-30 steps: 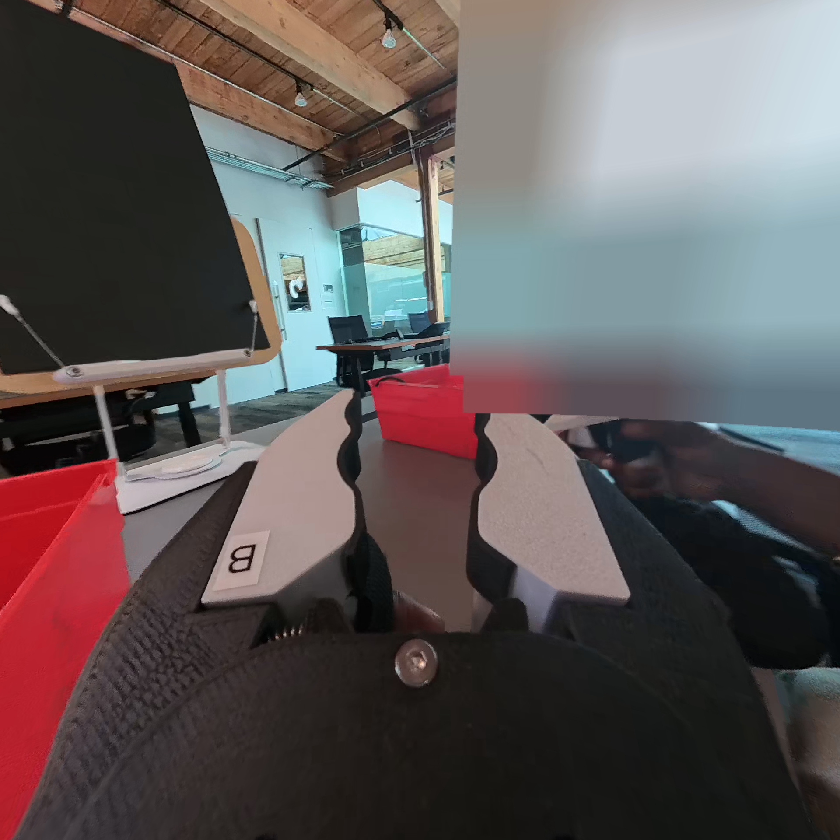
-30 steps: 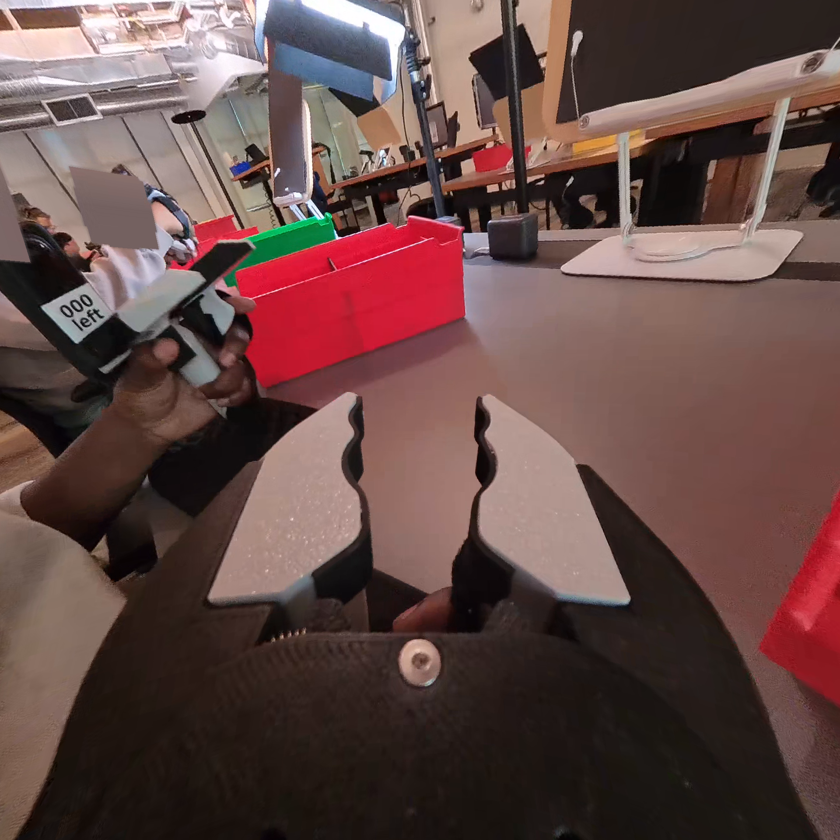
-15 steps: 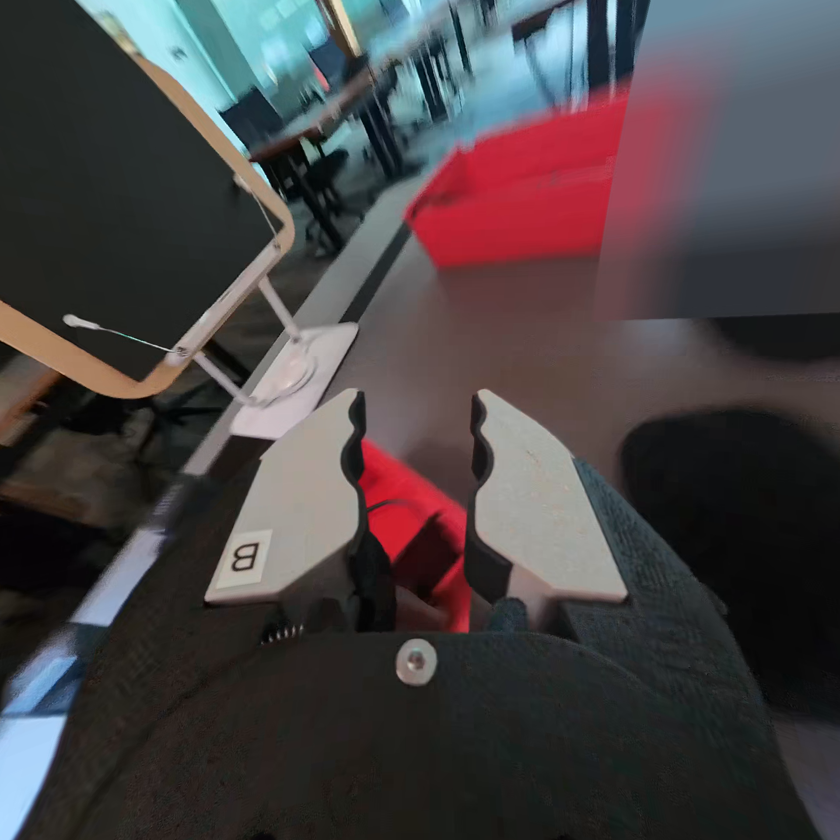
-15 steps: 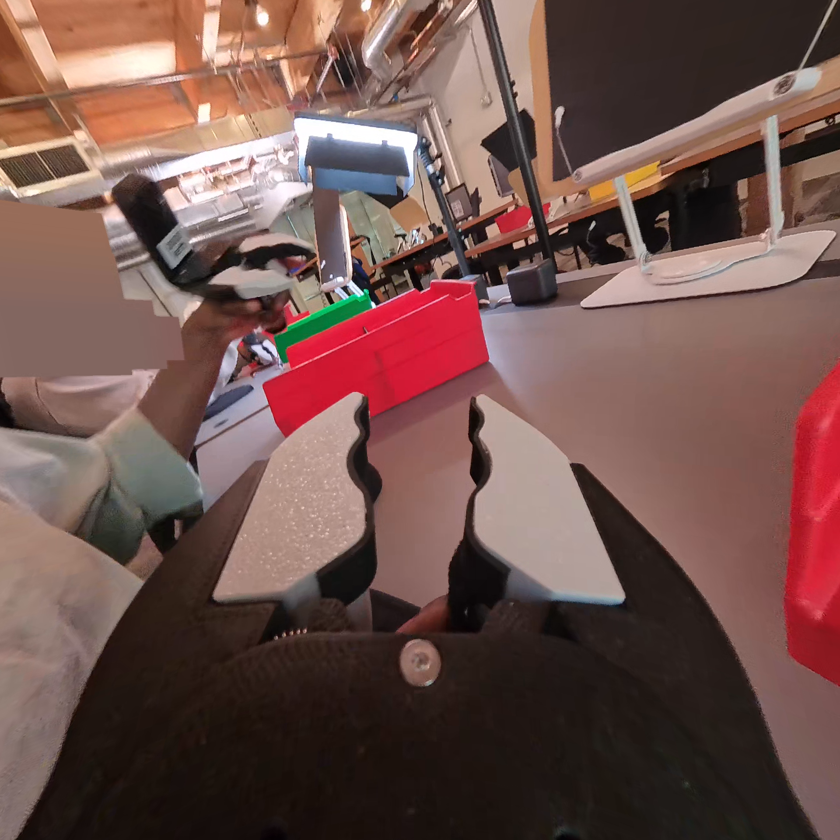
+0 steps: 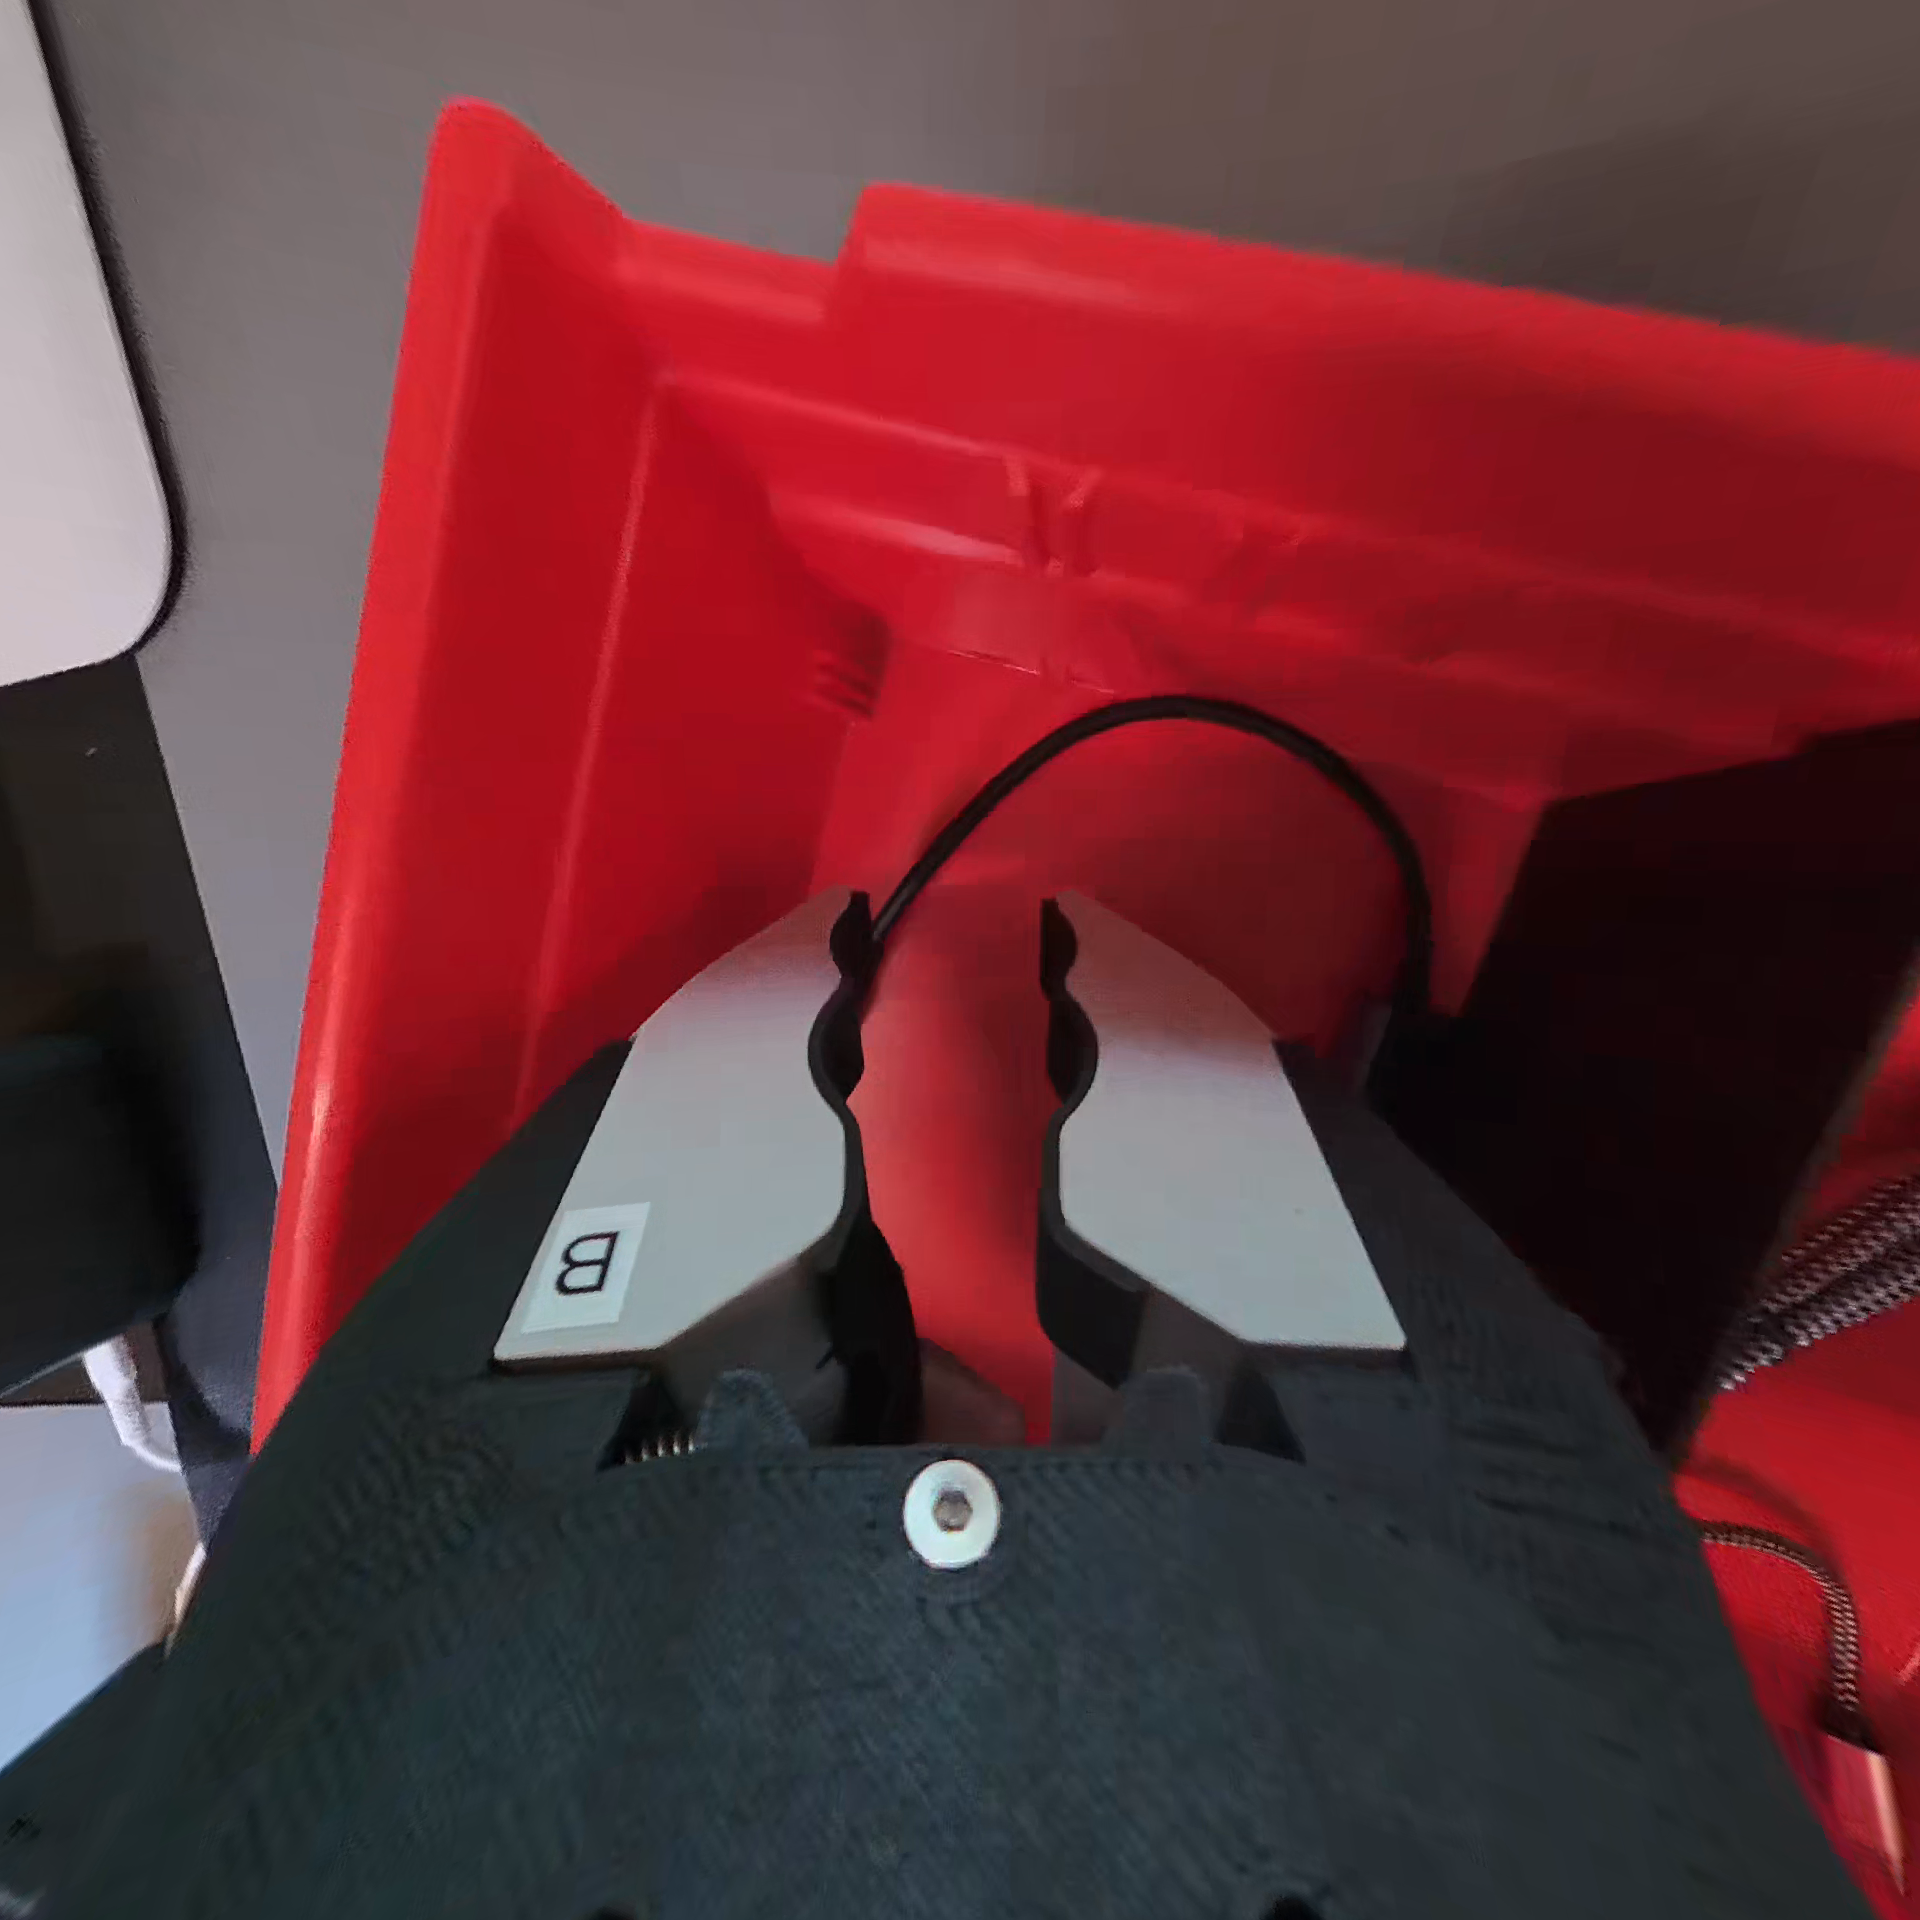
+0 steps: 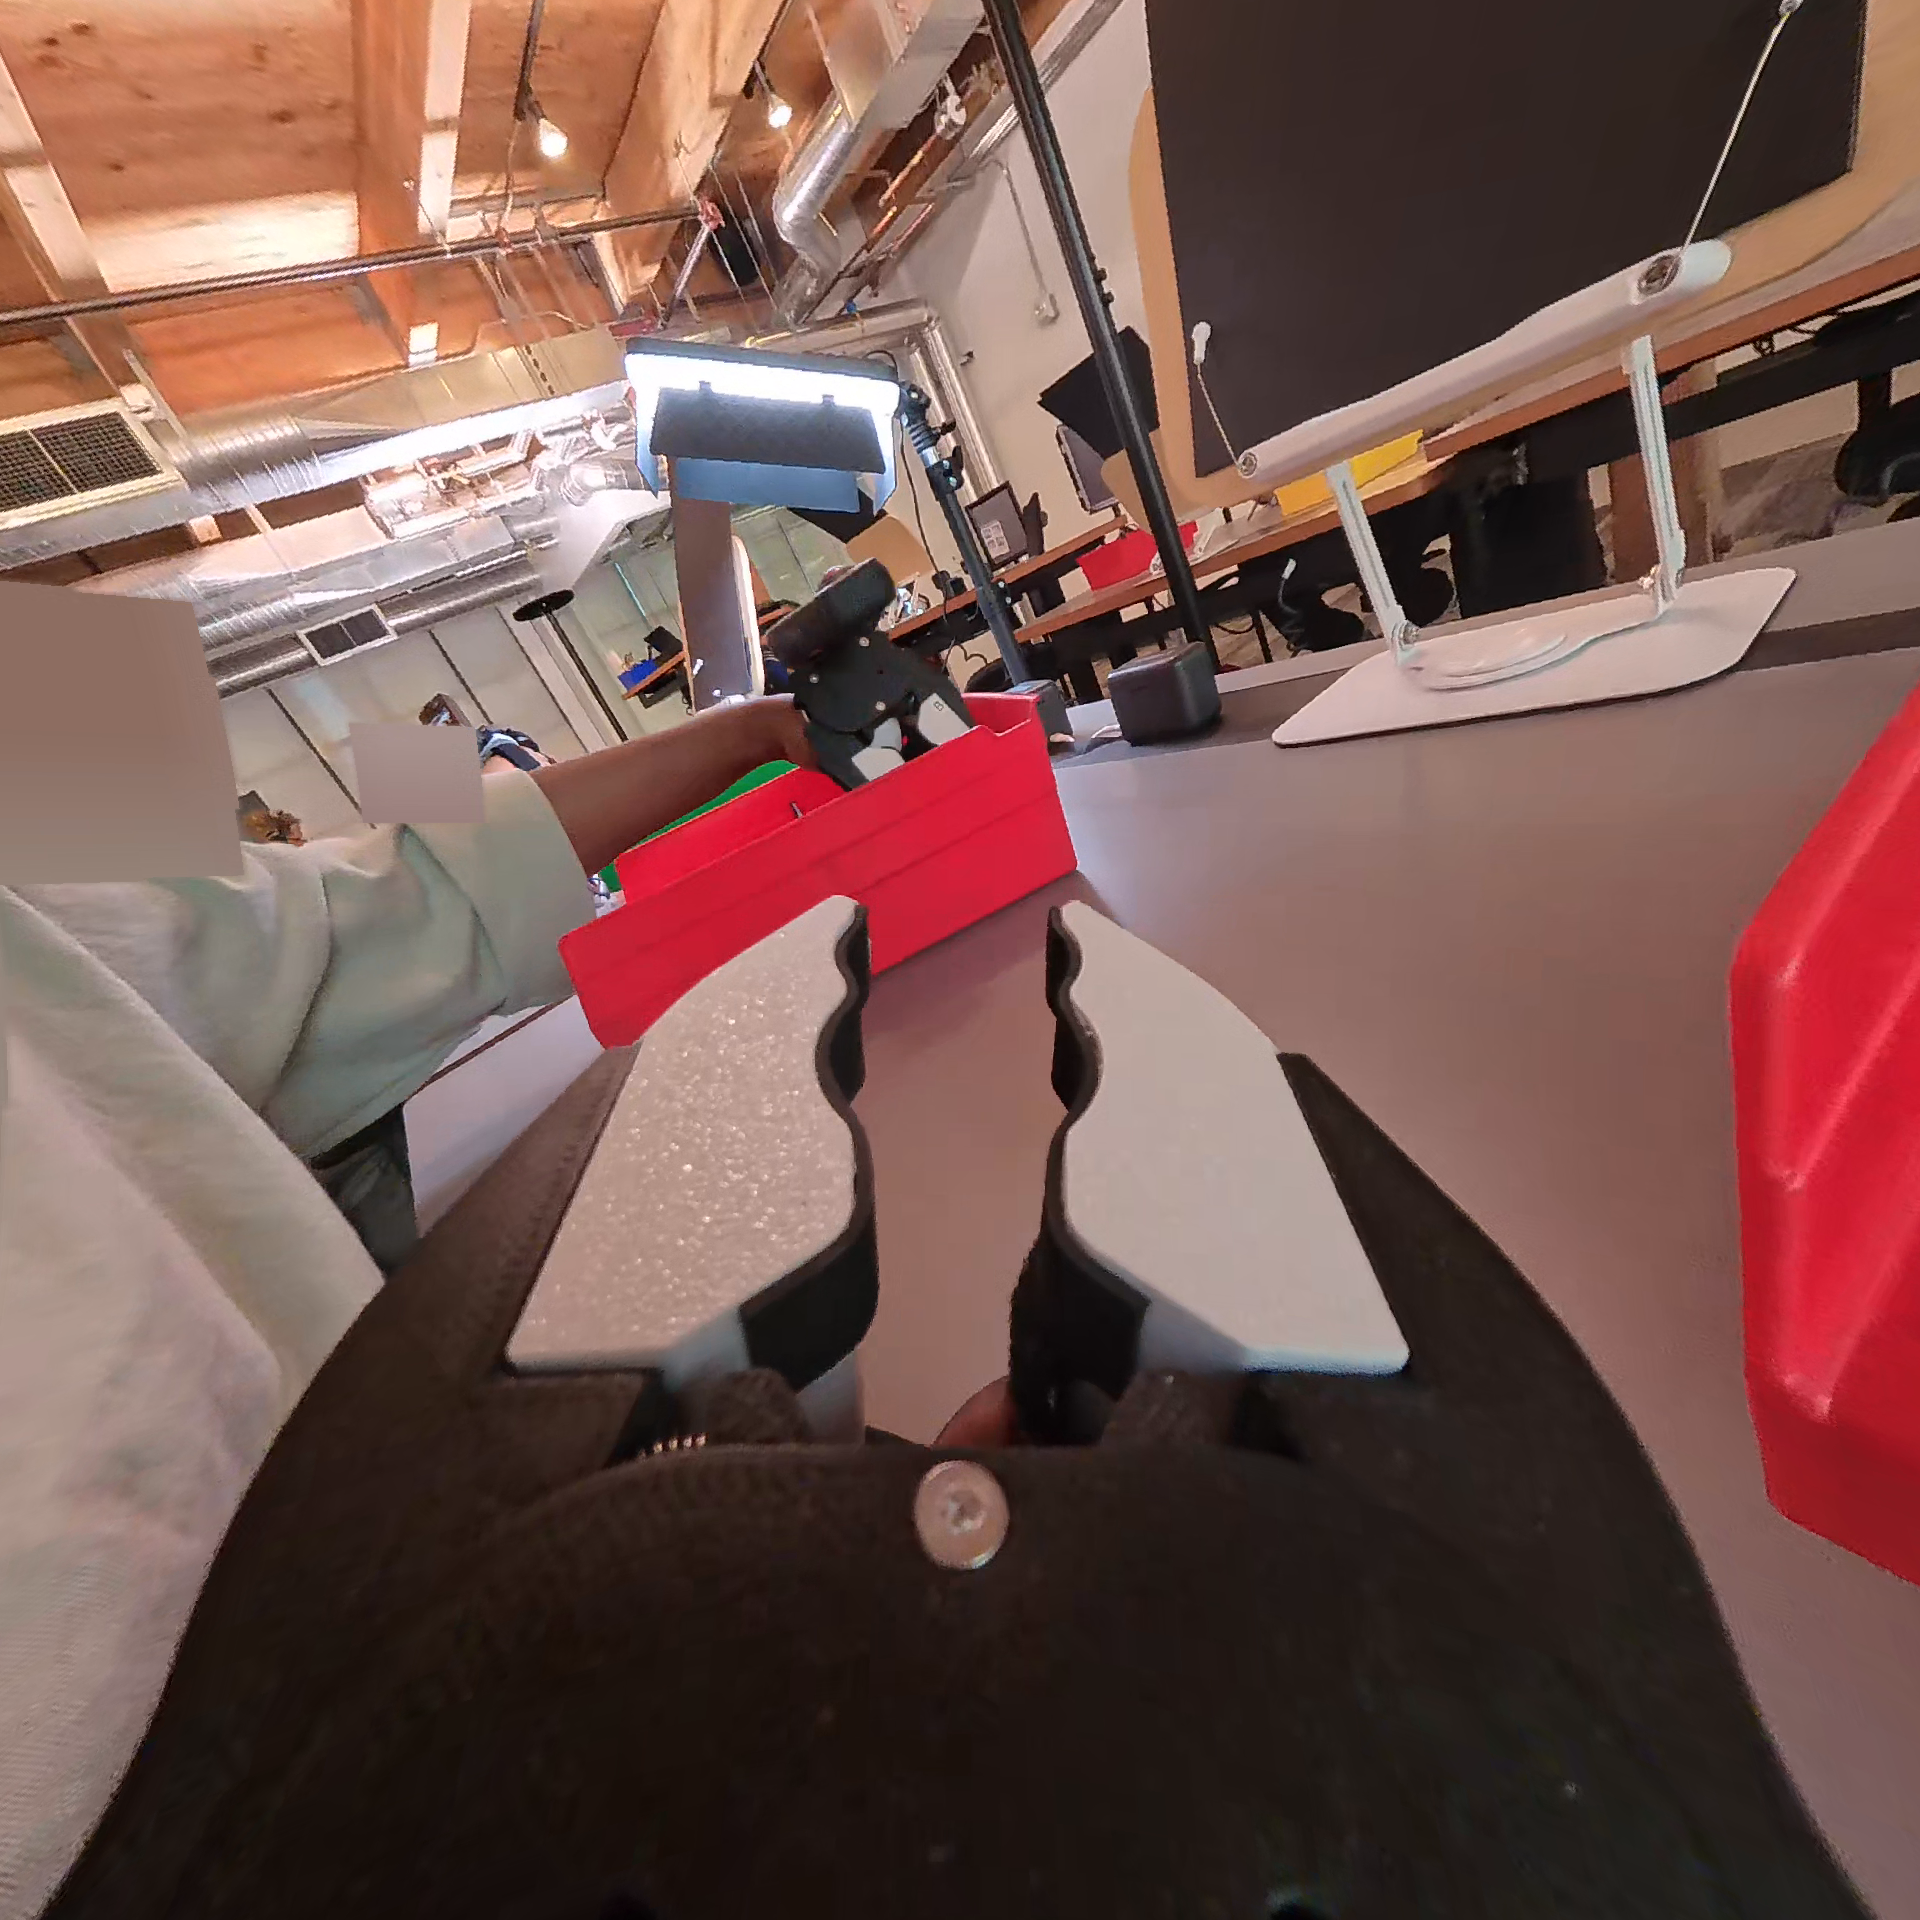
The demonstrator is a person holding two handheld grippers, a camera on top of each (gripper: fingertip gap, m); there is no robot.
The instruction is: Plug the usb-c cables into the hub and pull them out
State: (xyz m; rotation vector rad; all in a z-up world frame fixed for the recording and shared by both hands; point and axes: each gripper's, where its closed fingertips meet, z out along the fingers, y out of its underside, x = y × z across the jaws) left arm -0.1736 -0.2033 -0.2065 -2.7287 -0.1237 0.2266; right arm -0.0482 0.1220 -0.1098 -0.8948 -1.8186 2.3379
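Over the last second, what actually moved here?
The left gripper swung from held up level to tipped down into the red bin, its open fingers now over a black cable, gripping nothing. The right gripper stayed open and empty above the table.

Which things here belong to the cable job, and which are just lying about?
Job:
- black cable, looped inside the red bin
- braided cable at that bin's right edge
- left gripper, open, reaching into the bin
- right gripper, open, empty, over the table

Lying about:
- tablet stand
- second red bin
- studio light
- green bin
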